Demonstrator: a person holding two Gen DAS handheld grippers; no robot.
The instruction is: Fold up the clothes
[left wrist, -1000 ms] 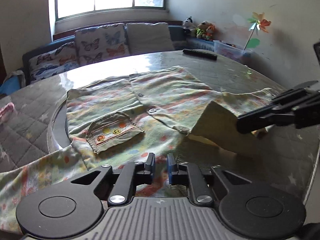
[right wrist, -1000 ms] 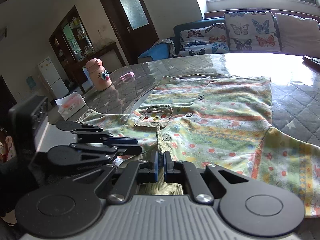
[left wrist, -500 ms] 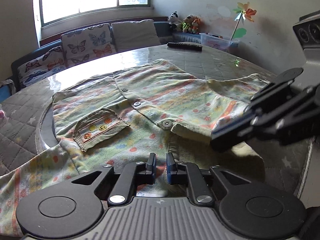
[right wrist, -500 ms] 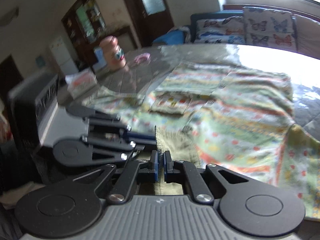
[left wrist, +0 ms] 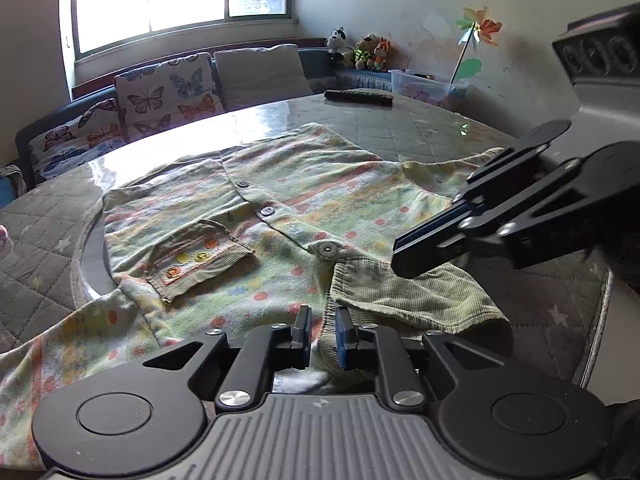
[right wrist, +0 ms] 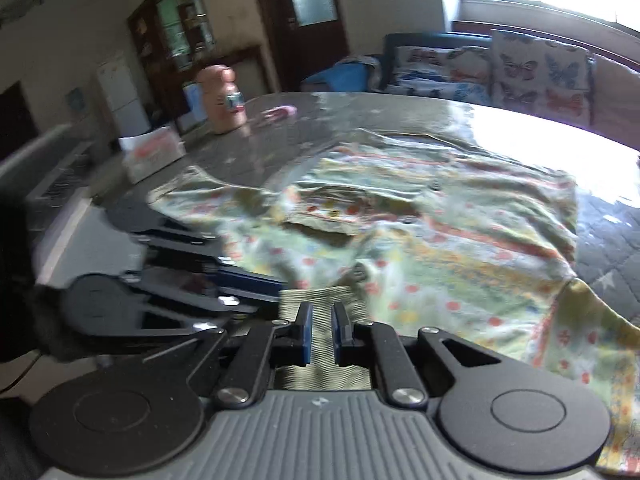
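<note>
A pale green patterned shirt (left wrist: 280, 200) with buttons and a corduroy pocket (left wrist: 196, 256) lies spread on the round table (left wrist: 440, 132). Its near part is folded over, corduroy side (left wrist: 408, 292) up. My left gripper (left wrist: 322, 328) holds a ridge of the shirt's near edge between its pads, and its jaws are starting to open. My right gripper (right wrist: 320, 332) is opening too. A strip of corduroy lies in its gap, and the pads stand off it. In the left wrist view the right gripper (left wrist: 400, 258) hovers just over the folded flap. The right wrist view shows the shirt (right wrist: 460, 240) with the left gripper (right wrist: 272, 288) at its near-left edge.
A dark remote (left wrist: 358, 98) lies at the table's far side. A pink bottle (right wrist: 222, 100), a small pink item (right wrist: 280, 112) and a tissue box (right wrist: 154, 152) stand on the far left. A sofa with butterfly cushions (left wrist: 168, 96) and a plastic box (left wrist: 424, 86) lie beyond.
The right gripper carried the lifted flap in toward the left gripper and lowered it onto the shirt front. Its jaws, tight on the cloth before, now stand apart.
</note>
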